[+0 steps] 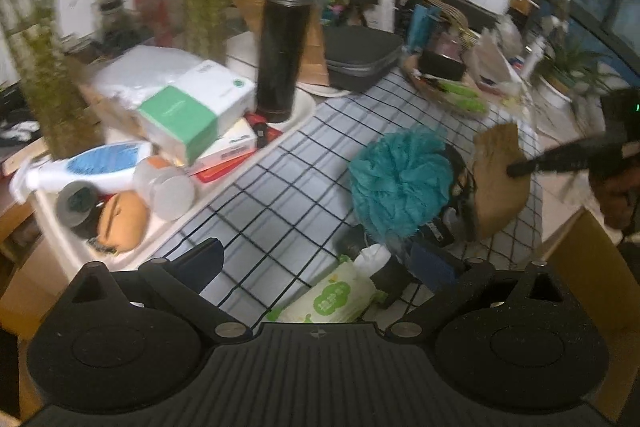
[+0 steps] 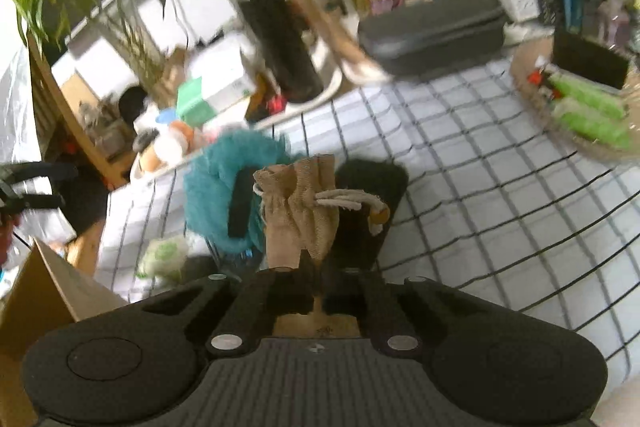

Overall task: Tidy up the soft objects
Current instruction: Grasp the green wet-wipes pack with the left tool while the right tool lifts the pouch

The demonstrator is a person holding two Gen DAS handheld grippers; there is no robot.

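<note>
My right gripper (image 2: 314, 273) is shut on a tan burlap drawstring pouch (image 2: 304, 211) and holds it above the checked cloth (image 2: 480, 167). In the left wrist view the same pouch (image 1: 500, 179) hangs from the right gripper (image 1: 518, 169), which reaches in from the right. A teal bath pouf (image 1: 400, 183) sits just left of the pouch on something dark; it also shows behind the pouch (image 2: 220, 187). My left gripper (image 1: 320, 259) is open, low over the cloth. A green-and-white wipes pack (image 1: 332, 299) lies between its fingers, untouched.
A tall black flask (image 1: 284, 43) stands on a white tray (image 1: 60, 227) crowded with boxes and bottles at left. A dark zip case (image 1: 360, 59) and a woven basket (image 1: 452, 91) of green packets sit at the back. A cardboard box (image 1: 592, 267) stands at right; plants hang overhead.
</note>
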